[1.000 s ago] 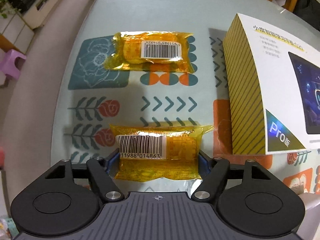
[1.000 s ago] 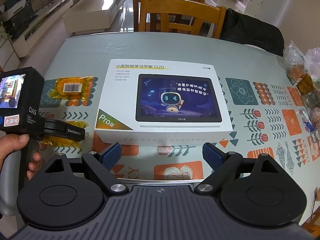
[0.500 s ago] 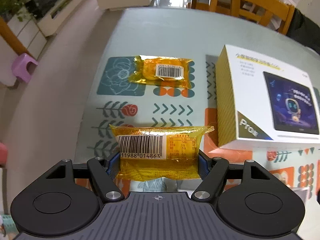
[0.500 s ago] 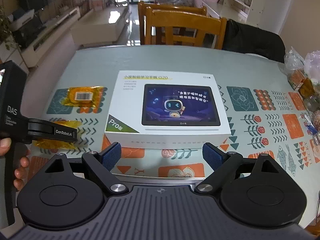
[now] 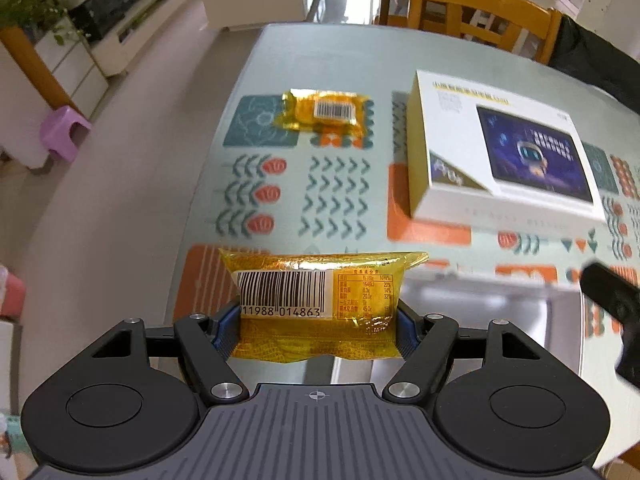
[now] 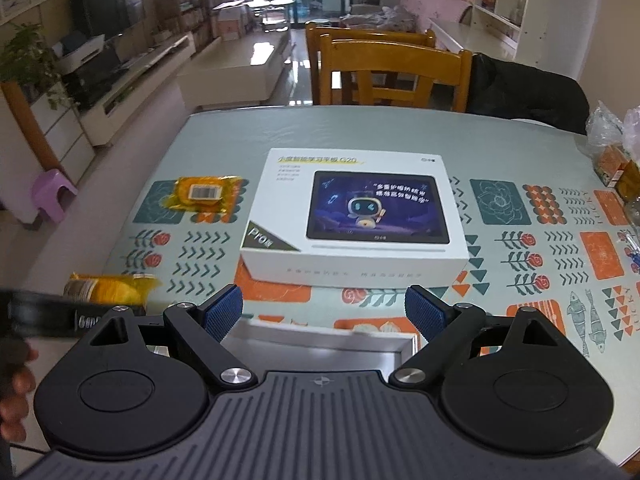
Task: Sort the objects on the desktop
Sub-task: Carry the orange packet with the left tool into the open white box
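The table (image 6: pixel 280 136) is carrying a white tablet box (image 6: pixel 356 216) at its middle. A metal tray (image 6: pixel 320 346) is sitting at the near edge. A second yellow packet (image 5: pixel 325 114) is lying near the left edge. The left gripper (image 5: pixel 318 330) is clamping a yellow snack packet (image 5: pixel 320 300) above the near-left corner. The right gripper (image 6: pixel 323 312) is hanging over the tray, jaws apart.
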### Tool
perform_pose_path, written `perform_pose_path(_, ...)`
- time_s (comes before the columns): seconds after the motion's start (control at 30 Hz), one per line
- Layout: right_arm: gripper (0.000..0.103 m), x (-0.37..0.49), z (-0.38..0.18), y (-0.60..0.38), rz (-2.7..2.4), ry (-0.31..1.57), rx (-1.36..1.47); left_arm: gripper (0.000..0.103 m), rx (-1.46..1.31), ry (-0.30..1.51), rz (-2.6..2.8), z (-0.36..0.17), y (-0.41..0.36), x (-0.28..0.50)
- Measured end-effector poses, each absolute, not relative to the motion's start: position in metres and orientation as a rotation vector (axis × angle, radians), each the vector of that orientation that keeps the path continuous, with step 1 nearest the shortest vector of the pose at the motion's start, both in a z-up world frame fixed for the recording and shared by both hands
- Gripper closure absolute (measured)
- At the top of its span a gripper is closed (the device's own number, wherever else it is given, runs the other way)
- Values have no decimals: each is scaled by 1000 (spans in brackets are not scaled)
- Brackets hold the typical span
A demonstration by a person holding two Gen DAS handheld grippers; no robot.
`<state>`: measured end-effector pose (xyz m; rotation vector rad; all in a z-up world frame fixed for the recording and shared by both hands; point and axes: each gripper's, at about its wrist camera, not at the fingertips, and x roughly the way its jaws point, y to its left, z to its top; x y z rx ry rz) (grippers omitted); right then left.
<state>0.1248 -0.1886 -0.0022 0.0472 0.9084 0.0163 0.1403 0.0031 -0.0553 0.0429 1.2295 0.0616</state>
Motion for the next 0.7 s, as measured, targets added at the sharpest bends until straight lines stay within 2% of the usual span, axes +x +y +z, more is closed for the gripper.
perform_pose_path(0.7, 0, 53, -12, -222, 85, 920, 75, 32, 28, 1297, 92, -65, -28, 31)
